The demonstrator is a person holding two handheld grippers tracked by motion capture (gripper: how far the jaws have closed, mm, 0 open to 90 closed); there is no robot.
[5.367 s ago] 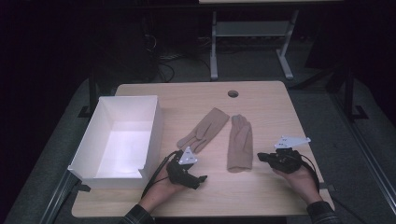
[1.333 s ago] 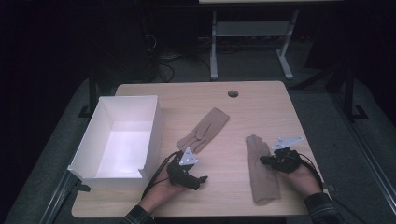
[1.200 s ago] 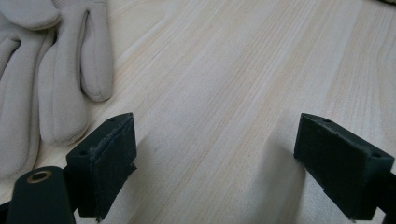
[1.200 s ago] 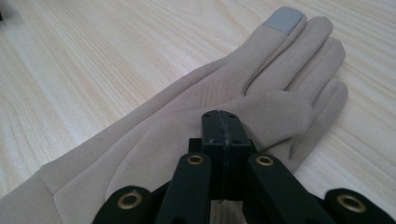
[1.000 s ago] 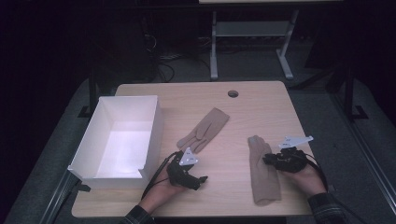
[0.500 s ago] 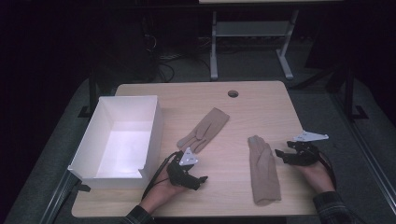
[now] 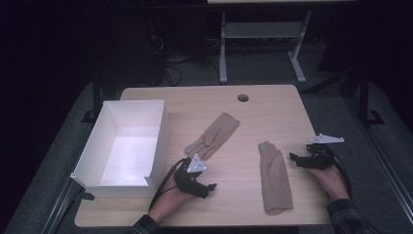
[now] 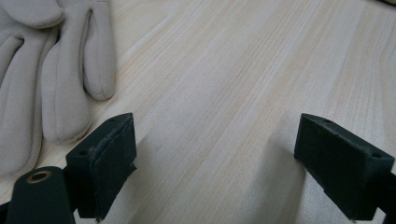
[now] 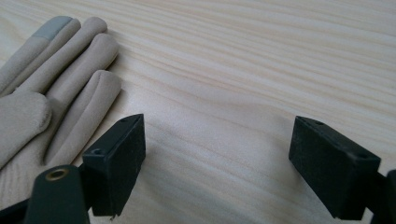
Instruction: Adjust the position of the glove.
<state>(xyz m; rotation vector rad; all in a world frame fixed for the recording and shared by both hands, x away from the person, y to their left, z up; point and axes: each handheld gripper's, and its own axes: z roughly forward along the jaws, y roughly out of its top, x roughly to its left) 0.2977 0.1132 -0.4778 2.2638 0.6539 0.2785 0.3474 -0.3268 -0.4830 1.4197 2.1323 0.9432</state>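
Note:
Two beige gloves lie flat on the wooden table (image 7: 272,107). One glove (image 7: 213,135) lies slanted near the middle, its fingers pointing toward my left gripper (image 7: 210,190); its fingertips show in the left gripper view (image 8: 51,84). The other glove (image 7: 274,177) lies lengthwise right of centre, and its fingers appear at the left of the right gripper view (image 9: 51,88). My right gripper (image 7: 293,160) rests just right of that glove, apart from it. Both grippers stand open with only bare table between their jaws (image 8: 215,158) (image 9: 215,158).
A white open box (image 7: 127,146) with nothing visible inside sits at the table's left side, close to my left hand. A round cable hole (image 7: 242,98) is near the far edge. A metal desk frame (image 7: 263,34) stands on the floor beyond.
My right gripper dragged one glove from the middle to the right, let it go, and drew back to the right. The left gripper and the other glove stayed put.

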